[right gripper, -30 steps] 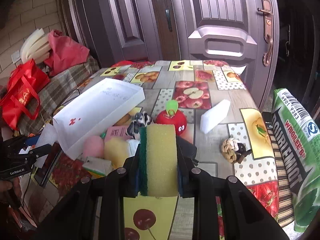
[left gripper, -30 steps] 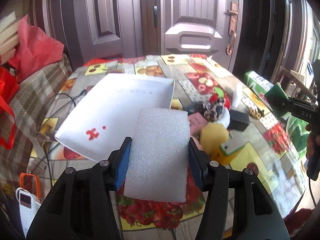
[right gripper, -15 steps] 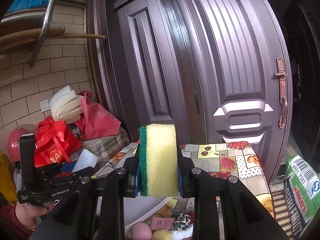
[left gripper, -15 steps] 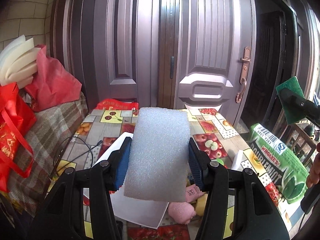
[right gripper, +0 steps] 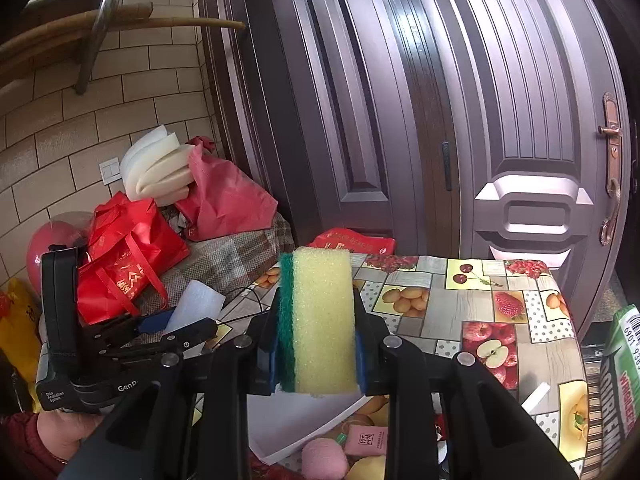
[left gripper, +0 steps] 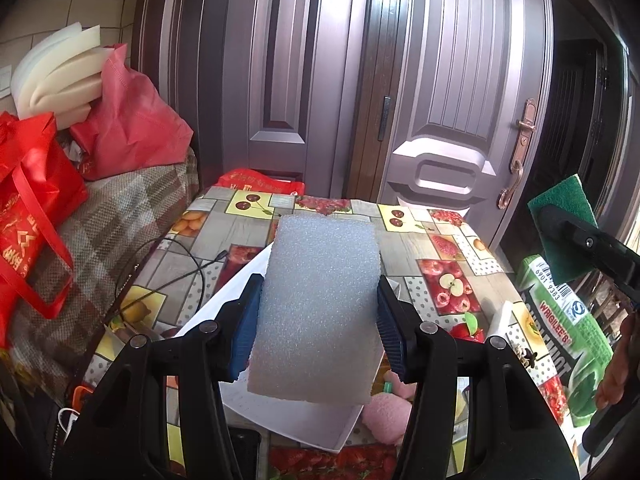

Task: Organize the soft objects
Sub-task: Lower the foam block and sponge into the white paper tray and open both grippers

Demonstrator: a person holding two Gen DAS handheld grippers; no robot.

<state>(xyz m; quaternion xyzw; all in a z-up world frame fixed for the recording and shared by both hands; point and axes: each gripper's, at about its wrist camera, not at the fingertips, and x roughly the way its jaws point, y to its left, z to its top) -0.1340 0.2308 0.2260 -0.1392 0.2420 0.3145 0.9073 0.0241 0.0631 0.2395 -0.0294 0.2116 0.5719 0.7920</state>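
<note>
Gripping a white foam block (left gripper: 320,312) by its two long edges, the left tongs (left gripper: 316,332) hold it upright above the worktop (left gripper: 420,248), blue pads pressed into its sides. The right tongs (right gripper: 316,344) are clenched on a yellow sponge with a green scouring layer (right gripper: 320,320), also held clear of the worktop, the green face turned toward the left pad. Each device shows in the other's view: the right one comes in at the right edge of the left wrist camera with the green layer facing it, and the left one appears low on the left of the right wrist camera, a hand (right gripper: 60,432) and dark red sleeve under it. Just below and beyond the held pieces lies a white tray (left gripper: 288,416) on the fruit-patterned cloth, with a pink plush ball (right gripper: 324,460) and a small pink packet (right gripper: 366,440) beside its near corner. Farther right lie a red apple-shaped toy (left gripper: 466,330), a white bar (left gripper: 502,320) and a green Wrigley's bag (left gripper: 560,332). A black cable (left gripper: 176,264) trails over the left side. Beyond the worktop's left edge, a plaid-covered seat carries red bags (left gripper: 32,216) and cream foam slabs (left gripper: 56,80), and a dark double door (left gripper: 400,80) stands behind.
</note>
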